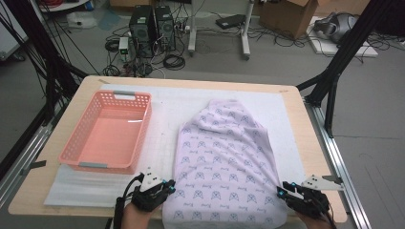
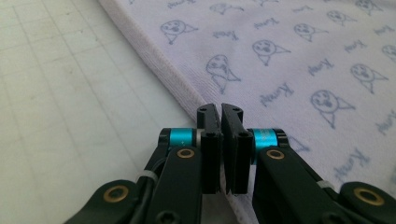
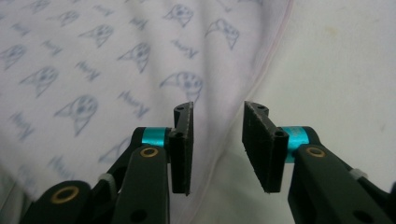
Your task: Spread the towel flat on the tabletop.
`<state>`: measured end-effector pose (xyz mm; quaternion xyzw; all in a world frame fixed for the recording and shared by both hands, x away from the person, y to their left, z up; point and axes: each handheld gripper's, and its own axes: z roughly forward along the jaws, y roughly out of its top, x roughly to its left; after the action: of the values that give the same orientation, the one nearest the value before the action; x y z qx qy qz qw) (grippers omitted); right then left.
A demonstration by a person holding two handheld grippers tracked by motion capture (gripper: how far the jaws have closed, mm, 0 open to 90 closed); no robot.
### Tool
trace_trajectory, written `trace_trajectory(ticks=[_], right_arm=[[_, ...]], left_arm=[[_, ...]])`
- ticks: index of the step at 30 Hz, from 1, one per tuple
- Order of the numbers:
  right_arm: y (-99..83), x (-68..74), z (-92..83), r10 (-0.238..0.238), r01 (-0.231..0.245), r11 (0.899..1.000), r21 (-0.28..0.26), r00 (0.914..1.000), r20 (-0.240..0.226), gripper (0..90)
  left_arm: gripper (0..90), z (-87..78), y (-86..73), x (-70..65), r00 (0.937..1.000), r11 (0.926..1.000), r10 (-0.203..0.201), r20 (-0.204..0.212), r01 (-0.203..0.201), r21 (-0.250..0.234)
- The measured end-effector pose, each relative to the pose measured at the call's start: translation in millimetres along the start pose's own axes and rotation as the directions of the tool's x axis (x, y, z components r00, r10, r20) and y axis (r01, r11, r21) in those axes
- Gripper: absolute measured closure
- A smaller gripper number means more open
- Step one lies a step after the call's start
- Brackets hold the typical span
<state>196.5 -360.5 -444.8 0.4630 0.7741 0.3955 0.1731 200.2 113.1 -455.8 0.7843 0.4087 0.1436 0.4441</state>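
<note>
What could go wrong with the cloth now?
The left gripper is shut right at the hem of the cloth; whether it pinches fabric is unclear, so a pull might slip. The right gripper is open over the other edge, so lifting now might raise one side only. The cloth hangs over the near edge of the table and might slide off.

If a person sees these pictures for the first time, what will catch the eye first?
First, the pale lilac printed cloth, spread over the middle of the white mat and reaching the table's near edge. Next, the empty pink basket at its left. Then the two grippers at the cloth's near corners: the left gripper shut at the hem, the right gripper open over the opposite edge.
</note>
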Motion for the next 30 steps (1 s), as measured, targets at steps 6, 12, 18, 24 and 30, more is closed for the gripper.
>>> trace_trajectory(ticks=[6,12,18,24,30], right_arm=[[10.5,-1.2,22.2,0.018,-0.018,1.000,-0.008,0.9995,0.027,65.5],[8.9,0.9,19.7,-0.009,0.009,1.000,0.021,0.9999,-0.014,87.7],[-13.0,0.0,-13.5,-0.031,0.031,0.998,0.060,0.9994,-0.013,88.2],[-18.4,4.6,-22.0,-0.043,0.045,0.998,0.049,0.9985,-0.034,79.5],[-8.3,-2.2,-13.8,0.014,-0.014,1.000,-0.002,0.9999,-0.006,68.6]], left_arm=[[85.8,-19.8,-13.5,-3.1,0.9994,1.0000,0.004,0.034,-0.004,0.009],[62.7,-17.3,-10.0,2.6,0.9992,0.9992,-0.029,0.029,0.030,-0.028],[49.9,-4.9,7.4,11.3,0.9988,0.9957,-0.049,0.001,0.049,-0.079],[46.1,22.2,26.0,18.2,0.9971,0.9960,-0.076,-0.002,0.076,-0.047],[53.7,35.5,30.1,13.9,0.9952,0.9985,-0.054,-0.082,0.055,0.006]])
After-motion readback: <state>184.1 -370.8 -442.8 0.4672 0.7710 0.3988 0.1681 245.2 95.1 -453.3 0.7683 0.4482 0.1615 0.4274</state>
